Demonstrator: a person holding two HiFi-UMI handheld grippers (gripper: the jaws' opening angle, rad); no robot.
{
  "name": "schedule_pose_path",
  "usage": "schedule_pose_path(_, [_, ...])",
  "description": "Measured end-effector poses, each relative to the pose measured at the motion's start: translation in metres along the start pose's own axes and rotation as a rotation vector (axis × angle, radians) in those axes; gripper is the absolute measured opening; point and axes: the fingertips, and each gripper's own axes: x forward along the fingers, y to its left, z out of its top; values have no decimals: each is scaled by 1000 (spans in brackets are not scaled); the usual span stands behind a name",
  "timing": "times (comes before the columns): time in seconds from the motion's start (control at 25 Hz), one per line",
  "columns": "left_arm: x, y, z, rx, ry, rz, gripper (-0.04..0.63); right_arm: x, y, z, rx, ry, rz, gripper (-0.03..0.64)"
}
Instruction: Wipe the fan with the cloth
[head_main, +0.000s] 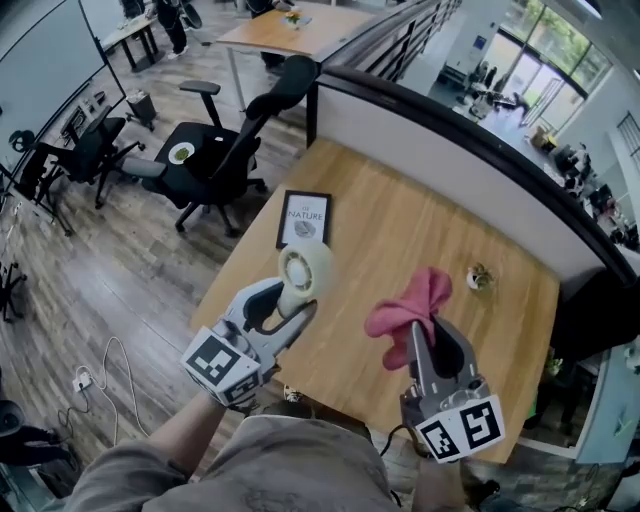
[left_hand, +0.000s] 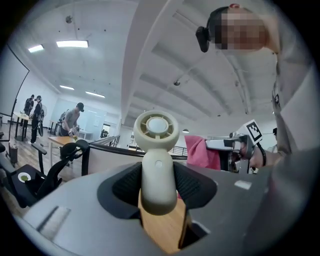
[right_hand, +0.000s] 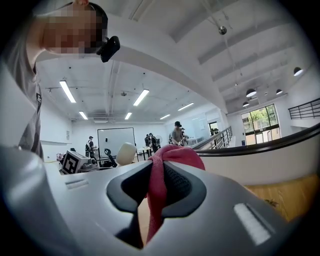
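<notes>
We hold a small cream plastic handheld fan (left_hand: 156, 127) with a round grilled head in our left gripper (left_hand: 157, 186). Its two jaws press on either side of the fan's handle, and the head stands up above them. Our right gripper (right_hand: 159, 187) pinches a pink cloth (right_hand: 172, 155) between its jaws. One fold bunches over the jaw tips and the rest hangs down through the gap.

In the head view we hold both grippers up side by side over the near edge of a light wooden table (head_main: 420, 230), with the fan at the left and the cloth at the right. The two are near each other but apart.

A black-framed picture (head_main: 303, 218) with the word NATURE on it lies flat near the table's left edge. A small round object (head_main: 480, 278) sits toward the far right, too small for us to tell what it is. A low white partition with a dark top (head_main: 450, 140) runs along the table's far side. A black office chair (head_main: 215, 150) stands on the wooden floor beyond the table's left corner.
</notes>
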Motion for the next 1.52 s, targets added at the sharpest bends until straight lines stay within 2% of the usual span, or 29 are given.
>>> schedule_pose_path(0.16, [-8, -13, 10, 37, -26, -7, 189, -13, 14, 14, -18, -29, 46, 64])
schedule_pose_path(0.36, [-9, -21, 10, 35, -7, -13, 189, -19, 29, 29, -34, -58, 129, 64])
schedule_pose_path(0.52, [-3, -42, 6, 66, 63, -88, 189, -15, 52, 41, -90, -65, 231, 64])
schedule_pose_path(0.68, [5, -61, 2, 113, 93, -146, 189, -8, 67, 43, -146, -48, 298, 64])
schedule_pose_path(0.92, [13, -80, -3, 106, 133, -197, 189, -6, 79, 35, -258, 4, 336, 64])
schedule_pose_path(1.04, [14, -86, -9, 152, 159, -228, 189, -10, 78, 30, -301, 34, 329, 64])
schedule_pose_path(1.24, [13, -98, -7, 187, 164, -324, 189, -9, 67, 44, -265, 8, 369, 66])
schedule_pose_path(1.36, [10, -104, 0, 167, 143, -379, 189, -8, 64, 55, -208, -13, 462, 66])
schedule_pose_path(1.52, [3, -113, 6, 172, 114, -448, 189, -7, 63, 62, -48, -5, 599, 66])
